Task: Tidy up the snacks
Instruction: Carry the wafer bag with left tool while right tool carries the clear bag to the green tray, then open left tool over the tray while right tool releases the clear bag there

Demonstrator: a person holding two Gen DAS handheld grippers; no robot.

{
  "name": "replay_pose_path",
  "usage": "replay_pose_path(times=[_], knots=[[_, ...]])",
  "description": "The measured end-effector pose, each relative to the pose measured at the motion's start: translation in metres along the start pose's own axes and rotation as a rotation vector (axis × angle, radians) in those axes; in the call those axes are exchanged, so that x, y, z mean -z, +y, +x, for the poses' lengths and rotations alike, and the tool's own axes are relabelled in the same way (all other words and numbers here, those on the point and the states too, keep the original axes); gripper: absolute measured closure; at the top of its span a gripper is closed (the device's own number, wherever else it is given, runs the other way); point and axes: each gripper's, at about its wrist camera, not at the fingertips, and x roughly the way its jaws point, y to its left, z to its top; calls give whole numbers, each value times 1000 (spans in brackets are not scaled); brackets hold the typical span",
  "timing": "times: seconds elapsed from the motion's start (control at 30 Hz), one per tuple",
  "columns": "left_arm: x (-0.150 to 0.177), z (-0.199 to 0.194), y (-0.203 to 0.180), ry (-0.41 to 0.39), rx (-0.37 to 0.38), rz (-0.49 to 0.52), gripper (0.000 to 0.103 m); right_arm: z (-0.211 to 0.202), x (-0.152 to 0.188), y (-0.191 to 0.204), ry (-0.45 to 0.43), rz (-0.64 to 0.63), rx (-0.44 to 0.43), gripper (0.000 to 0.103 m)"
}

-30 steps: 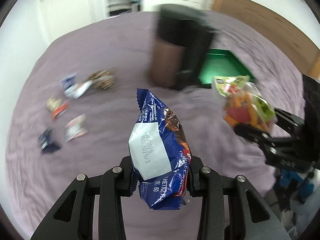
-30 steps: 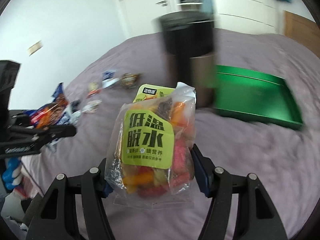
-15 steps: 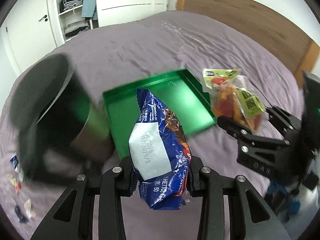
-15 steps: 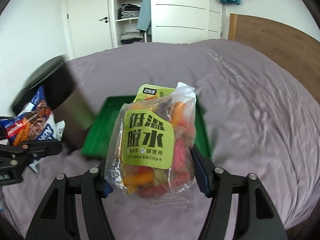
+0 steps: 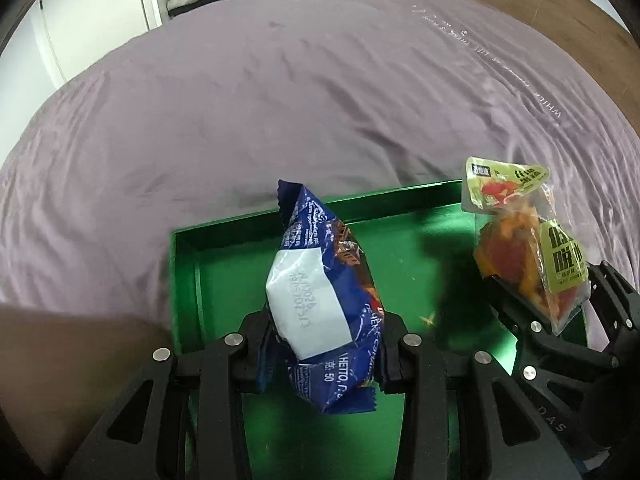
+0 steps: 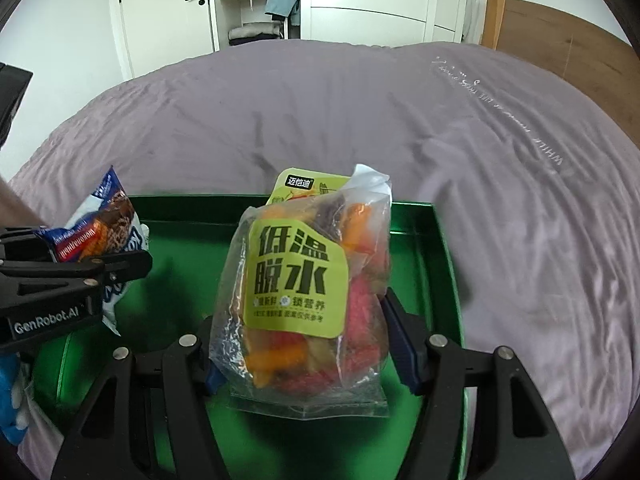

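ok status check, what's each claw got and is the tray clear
Left claw shut on blue snack pack. Right claw shut on clear fruit-crisp bag. Both over green tray. No snacks seen in it.

Purple bedspread [image 5: 280, 92], white wardrobe [image 6: 360, 0]

A blue snack packet [image 5: 320, 308] with a white date panel stands upright at the lower centre of the left wrist view, its crimped top tilted toward the upper left, above the floor of a shallow green tray [image 5: 224, 264]. A clear bag of dried orange and red pieces [image 6: 308, 292], with a lime-green label, stands upright at the centre of the right wrist view over the same tray [image 6: 440, 248], which lies on the purple bed.
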Motion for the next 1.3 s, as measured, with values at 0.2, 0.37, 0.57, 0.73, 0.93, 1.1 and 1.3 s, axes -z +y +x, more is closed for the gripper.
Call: replay_pose_path(times=[0.2, 0.37, 0.57, 0.73, 0.93, 1.1, 1.3], knots=[[8, 11, 2, -24, -20, 9, 70, 5, 2, 0, 4, 4, 3, 62], [16, 7, 0, -42, -22, 37, 58, 9, 3, 1, 18, 0, 14, 62], [20, 2, 0, -41, -23, 35, 49, 9, 0, 1, 34, 4, 33, 49], [10, -4, -11, -64, -63, 53, 45, -6, -2, -4, 6, -8, 71, 10], [4, -30, -27, -104, -71, 74, 37, -51, -3, -16, -55, 14, 101, 0], [12, -63, -42, -124, -51, 104, 37, -93, 2, -28, -89, 62, 132, 0], [34, -110, -61, -140, 2, 140, 37, -144, 22, -27, -108, 87, 169, 0]])
